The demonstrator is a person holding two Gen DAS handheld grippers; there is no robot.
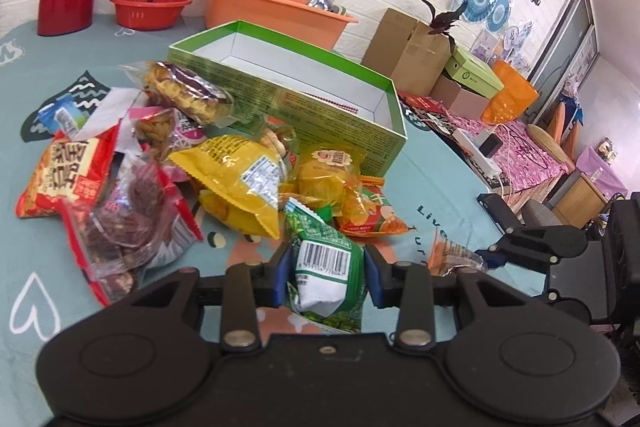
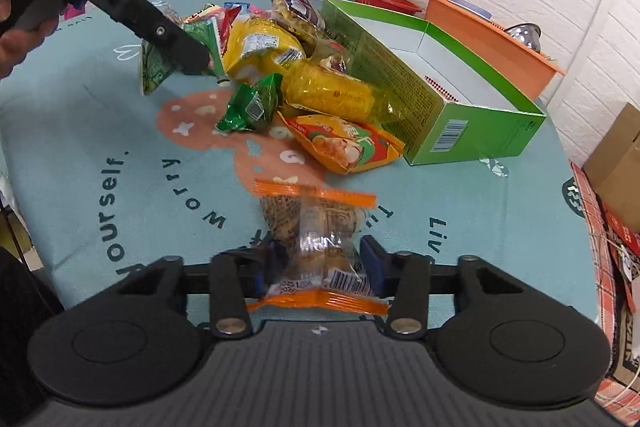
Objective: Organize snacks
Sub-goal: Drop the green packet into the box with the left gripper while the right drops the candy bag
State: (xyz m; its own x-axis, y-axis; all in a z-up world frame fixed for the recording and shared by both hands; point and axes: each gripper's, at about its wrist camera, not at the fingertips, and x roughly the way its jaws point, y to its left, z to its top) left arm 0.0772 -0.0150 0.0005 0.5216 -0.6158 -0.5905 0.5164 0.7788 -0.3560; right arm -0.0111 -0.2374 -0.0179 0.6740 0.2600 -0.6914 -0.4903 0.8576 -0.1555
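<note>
1. The left tongs (image 1: pixel 325 273) are partly closed and grip a green snack packet (image 1: pixel 324 267) with a barcode. The blue pads press on both of its sides.
2. In the right wrist view, the same left tongs reach in from the top left, and a hand (image 2: pixel 16 27) holds their handle.
3. The snacks lie in a pile in the middle of the surface (image 1: pixel 36 267), which has a blue-green cloth with hearts and words on it.
4. At the left of the pile are a red packet (image 1: pixel 64 179) and a clear bag of dark red snacks (image 1: pixel 128 231).
5. In the middle is a yellow bag (image 1: pixel 240 183). Just right of it lie a clear yellow packet (image 1: pixel 324 179) and an orange packet (image 1: pixel 372 215).
6. A small green sweet packet (image 2: pixel 252 103) lies on its own, just in front of the pile.
7. An open green box (image 1: pixel 304 95) with white inside walls stands behind the pile, touching it.
8. The right tongs (image 2: pixel 320 263) are partly closed around a clear packet with orange ends (image 2: pixel 320 247), near the front edge of the surface. I cannot tell if the pads press on it.
9. A red bowl (image 1: pixel 150 9) and an orange tub (image 1: pixel 276 5) stand at the far edge.
</note>
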